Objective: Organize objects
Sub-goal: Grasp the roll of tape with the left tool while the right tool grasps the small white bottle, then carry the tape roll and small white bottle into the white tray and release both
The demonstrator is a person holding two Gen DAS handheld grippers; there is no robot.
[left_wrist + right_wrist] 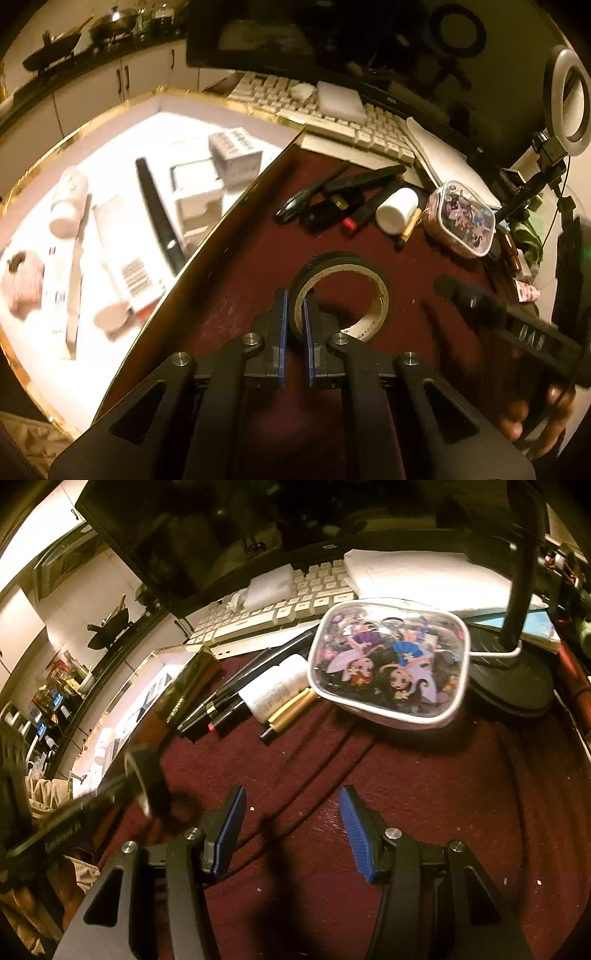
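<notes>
A roll of black tape (341, 291) with a tan inner core stands on the maroon cloth (240, 266). My left gripper (295, 300) is shut on the roll's near wall, one blue pad outside and one inside the ring. In the right wrist view the same tape roll (147, 779) shows blurred at the left. My right gripper (291, 797) hangs open over bare cloth with nothing between its blue pads. Beyond it lie a cartoon-print pouch (388, 664), a white bottle (275, 688) and several pens and lipsticks (218, 712).
A white gold-rimmed box (221, 100) at the left holds a bottle, a black bar, small cartons and a tube. A keyboard (332, 114) and monitor stand at the back. A ring light (569, 99) and a lamp base (517, 681) stand at the right.
</notes>
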